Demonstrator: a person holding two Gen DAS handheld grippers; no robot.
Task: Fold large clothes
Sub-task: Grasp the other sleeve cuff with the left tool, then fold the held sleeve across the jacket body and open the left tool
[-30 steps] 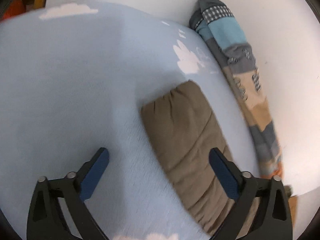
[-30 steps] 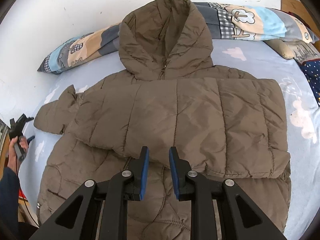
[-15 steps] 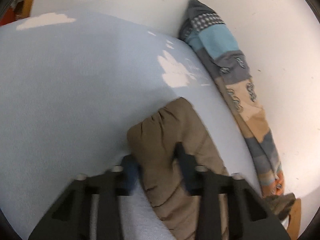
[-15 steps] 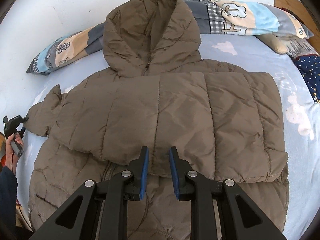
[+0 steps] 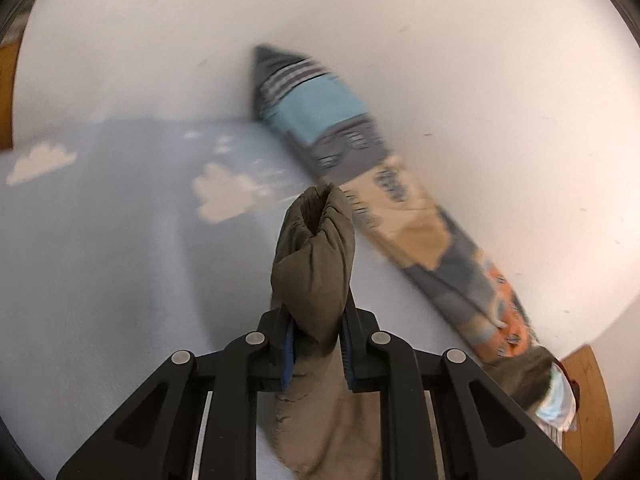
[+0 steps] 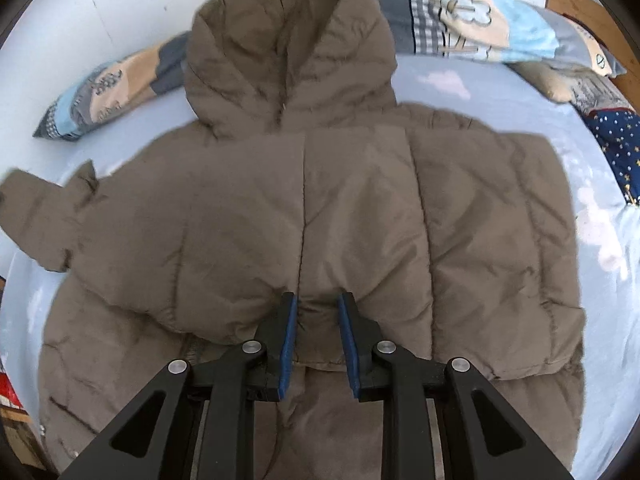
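Note:
A brown puffer jacket (image 6: 320, 208) with a hood lies face up on a light blue bed sheet (image 6: 472, 92). One sleeve is folded across its chest. The other sleeve sticks out at the left edge of the right wrist view (image 6: 36, 216). My left gripper (image 5: 316, 340) is shut on that sleeve's cuff (image 5: 316, 248) and holds it lifted off the sheet. My right gripper (image 6: 318, 320) hovers over the jacket's front, at the lower edge of the folded sleeve, jaws nearly together with fabric showing in the gap; whether it grips is unclear.
Patchwork pillows (image 5: 360, 152) line the white wall (image 5: 440, 20) at the head of the bed; they also show in the right wrist view (image 6: 480, 20). A star-patterned cushion (image 6: 616, 144) lies at the right. The wooden bed frame (image 5: 588, 392) shows at the corner.
My left gripper has closed on the sleeve cuff and lifted it off the sheet. My right gripper has moved closer and lower over the jacket's front.

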